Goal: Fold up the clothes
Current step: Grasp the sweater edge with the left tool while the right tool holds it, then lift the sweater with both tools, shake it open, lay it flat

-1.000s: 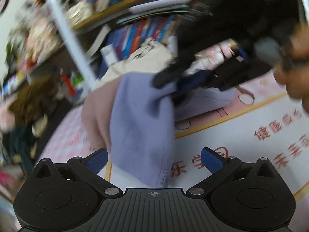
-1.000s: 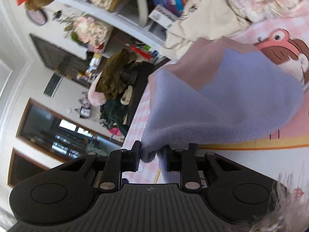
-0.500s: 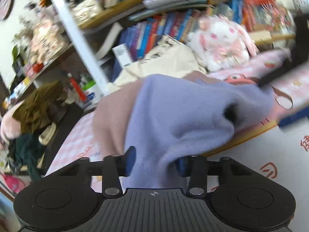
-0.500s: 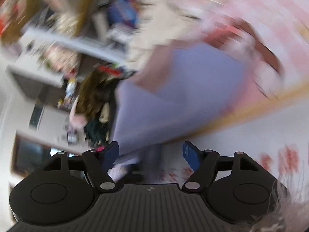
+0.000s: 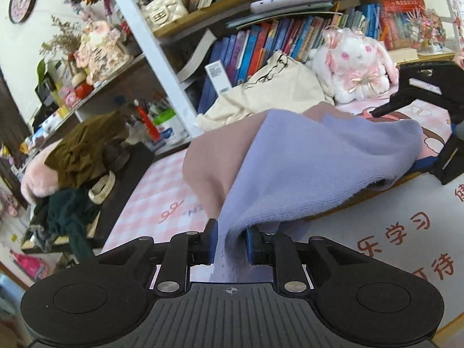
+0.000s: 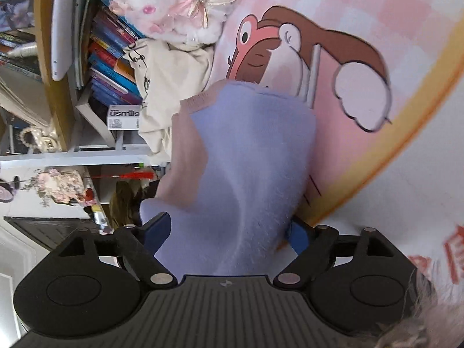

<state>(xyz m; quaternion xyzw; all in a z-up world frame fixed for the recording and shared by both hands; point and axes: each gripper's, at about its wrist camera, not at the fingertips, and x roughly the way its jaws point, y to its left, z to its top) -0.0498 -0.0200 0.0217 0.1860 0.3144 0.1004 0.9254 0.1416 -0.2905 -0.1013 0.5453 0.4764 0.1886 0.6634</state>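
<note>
L claw [image 5: 229, 239] clenched on a bunched edge of the cloth [image 5: 304, 171]; blue pads pinch the lilac fabric tight, w/ a flap hanging down betw. the fingers. Cloth is two-tone: lilac face, dusty-pink side showing on its left. From the L claw it rises and stretches away toward the R claw [image 5: 429, 156], seen at the far right edge of the L view, where the cloth's other end reaches its blue pad.

R view: R claw [image 6: 229, 232] spread wide, fingers well apart, cloth [image 6: 249, 156] lying betw. and over them but not pinched, so released. Some motion blur there.

Cloth hangs lifted above the mat [image 5: 377, 261], which is pink-check w/ a cartoon figure [image 6: 261, 49], a yellow band and red characters on white. Beyond the cloth: cream bag [image 5: 269, 92], slumped against a row of books [image 5: 261, 46] on the shelf. Plush bunny [image 5: 356, 63] sits right of the bag. Left of the cloth, off the mat's edge, a pile of dark clothes [image 5: 78, 156]. Wall clock [image 5: 23, 0] far upper left of the shelf.
</note>
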